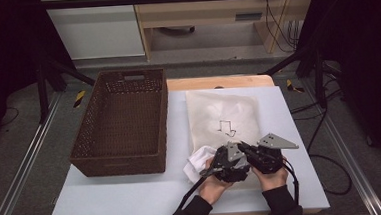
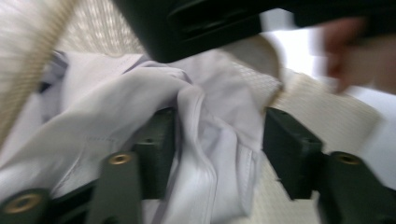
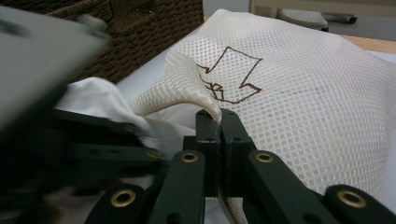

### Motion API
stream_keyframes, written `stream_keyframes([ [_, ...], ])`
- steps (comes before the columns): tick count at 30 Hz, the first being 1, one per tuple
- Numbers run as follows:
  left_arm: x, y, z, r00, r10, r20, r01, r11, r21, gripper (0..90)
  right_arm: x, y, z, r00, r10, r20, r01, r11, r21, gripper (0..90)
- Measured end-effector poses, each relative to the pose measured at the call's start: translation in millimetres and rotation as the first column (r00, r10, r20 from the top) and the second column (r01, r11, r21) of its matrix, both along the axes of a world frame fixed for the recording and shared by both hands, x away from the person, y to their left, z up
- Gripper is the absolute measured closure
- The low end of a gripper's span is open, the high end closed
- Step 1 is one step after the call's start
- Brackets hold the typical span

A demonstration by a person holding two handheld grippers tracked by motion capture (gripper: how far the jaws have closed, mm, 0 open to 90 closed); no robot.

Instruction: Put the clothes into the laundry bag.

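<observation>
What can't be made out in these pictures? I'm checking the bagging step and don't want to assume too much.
- How far the white cloth sits inside the mesh bag: high view, the grippers and hands cover the bag's mouth.
- What kind of garment the cloth is: left gripper view, blurred and bunched.
- The left gripper: right gripper view, a dark blur.

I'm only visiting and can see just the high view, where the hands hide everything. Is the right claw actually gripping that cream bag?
Observer: Yes. In the right gripper view, the right claw is shut on a pulled-up edge of the mesh bag.
Operator: And the left one, is it pinching the white cloth?
Observer: No. The left gripper view shows the left claw open, with the white cloth lying unpinched between its jaws.
</observation>
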State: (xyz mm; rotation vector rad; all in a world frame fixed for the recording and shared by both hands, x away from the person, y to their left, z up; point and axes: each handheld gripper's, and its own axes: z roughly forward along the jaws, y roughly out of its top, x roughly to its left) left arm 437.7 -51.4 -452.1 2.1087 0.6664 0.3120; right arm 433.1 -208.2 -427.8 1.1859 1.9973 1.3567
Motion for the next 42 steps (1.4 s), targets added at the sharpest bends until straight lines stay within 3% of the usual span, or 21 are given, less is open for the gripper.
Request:
stream_keyframes([
  [5, -27.3, 36.1, 27.8, 0.9951, 0.024, 0.096, -0.023, 0.9997, -0.011, 34.6, -0.3, 0.8, 0.2, 1.0, 0.003, 0.006, -0.003, 1.0, -0.009, 87.9],
  [7, -31.1, 54.9, 37.9, 0.9904, 0.054, 0.127, -0.052, 0.9985, -0.018, 33.0, -0.5, 0.5, 0.6, 1.0, 0.002, 0.005, -0.002, 1.0, -0.008, 87.9],
  [9, -31.0, 76.3, 43.6, 0.9846, 0.101, 0.143, -0.094, 0.9943, -0.05, 31.9, -0.7, 1.0, 0.6, 1.0, -0.001, 0.006, 0.001, 1.0, -0.009, 88.0],
  [12, -23.7, 103.1, 42.5, 0.9773, 0.176, 0.118, -0.17, 0.9837, -0.058, 31.6, -0.3, 1.0, 0.2, 1.0, 0.001, 0.005, -0.001, 0.9999, -0.013, 88.0],
  [14, -17.2, 112.8, 34.9, 0.9786, 0.194, 0.07, -0.191, 0.9808, -0.038, 31.3, 0.1, 1.3, -0.1, 1.0, 0.001, 0.004, -0.001, 0.9999, -0.013, 88.0],
  [16, -13.7, 114.5, 27.8, 0.9829, 0.183, 0.025, -0.182, 0.9831, -0.013, 34.5, 0.4, 1.5, -0.3, 1.0, 0.001, 0.003, -0.001, 0.9999, -0.015, 88.0],
  [18, -12.8, 112.4, 22.2, 0.9861, 0.166, -0.01, -0.166, 0.9862, -0.001, 44.8, 0.3, 1.7, -0.3, 1.0, 0.002, 0.002, -0.001, 0.9999, -0.016, 88.0],
  [20, -15.4, 108.7, 22.0, 0.9891, 0.147, -0.011, -0.147, 0.9891, 0.003, 60.1, 0.3, 1.7, -0.3, 1.0, 0.003, 0.001, -0.003, 0.9999, -0.017, 88.0],
  [25, -21.2, 91.3, 30.5, 0.9964, 0.085, 0.003, -0.085, 0.9964, 0.001, 77.7, -0.1, 1.6, 0.6, 1.0, 0.004, 0.005, -0.004, 0.9999, -0.014, 88.0],
  [29, -21.0, 71.2, 37.5, 0.9992, 0.041, 0.004, -0.041, 0.9974, -0.059, 79.8, -0.8, 1.6, 2.4, 0.9999, 0.006, 0.01, -0.006, 0.9999, -0.009, 88.0],
  [33, -16.5, 39.6, 33.1, 0.9981, 0.032, 0.052, -0.029, 0.9984, -0.047, 79.8, -1.2, 0.4, 3.6, 0.9999, 0.005, 0.013, -0.005, 1.0, -0.001, 88.0],
  [39, 11.7, 14.0, 0.2, 0.9913, 0.109, 0.074, -0.11, 0.9939, 0.004, 79.4, -1.5, -1.2, 4.5, 0.9999, 0.004, 0.014, -0.004, 1.0, 0.005, 88.0],
  [42, 26.6, 14.0, -9.9, 0.9823, 0.172, 0.073, -0.17, 0.9849, -0.031, 78.2, -1.3, -1.0, 4.2, 0.9999, 0.003, 0.012, -0.003, 1.0, 0.002, 88.0],
])
